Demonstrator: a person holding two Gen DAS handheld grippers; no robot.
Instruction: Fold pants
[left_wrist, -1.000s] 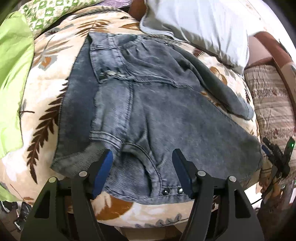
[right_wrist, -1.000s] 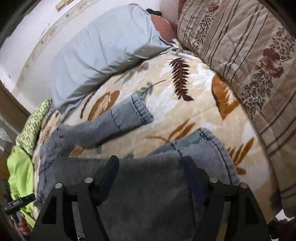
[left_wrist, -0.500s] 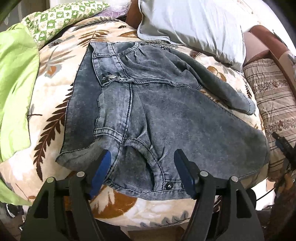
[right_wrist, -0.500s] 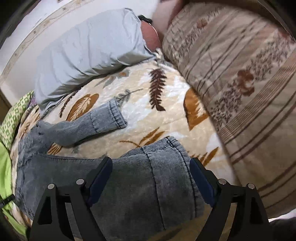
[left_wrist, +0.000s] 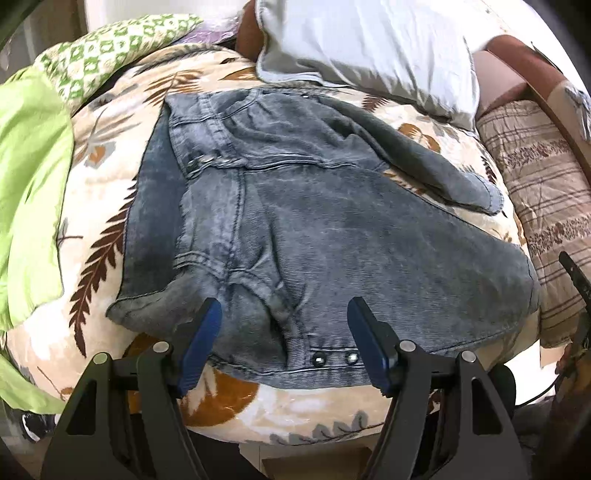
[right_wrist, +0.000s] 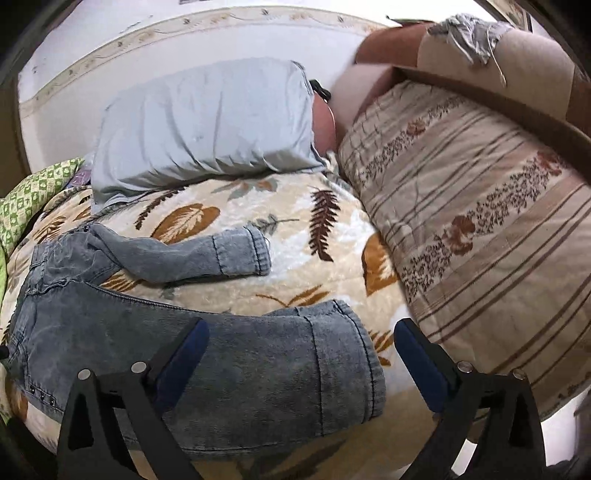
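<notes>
Grey-blue denim pants (left_wrist: 314, 229) lie spread on a leaf-print blanket (left_wrist: 96, 221) on a bed. In the left wrist view the waistband with two metal buttons (left_wrist: 334, 357) lies at the near edge. My left gripper (left_wrist: 284, 325) is open, hovering over the waistband and holding nothing. In the right wrist view the near leg (right_wrist: 258, 373) lies across the front and the far leg (right_wrist: 207, 258) lies apart behind it. My right gripper (right_wrist: 299, 350) is open over the near leg's cuff, empty.
A pale blue pillow (right_wrist: 207, 129) lies at the head of the bed. A striped floral quilt (right_wrist: 480, 229) is bunched along the right side. A lime green cloth (left_wrist: 29, 184) and green patterned pillow (left_wrist: 110, 48) lie at the left. The bed edge runs just below both grippers.
Both grippers have drawn back toward the bed's near edge. The right gripper has swung right and pulled back, so the near leg's cuff and the quilt now show fully.
</notes>
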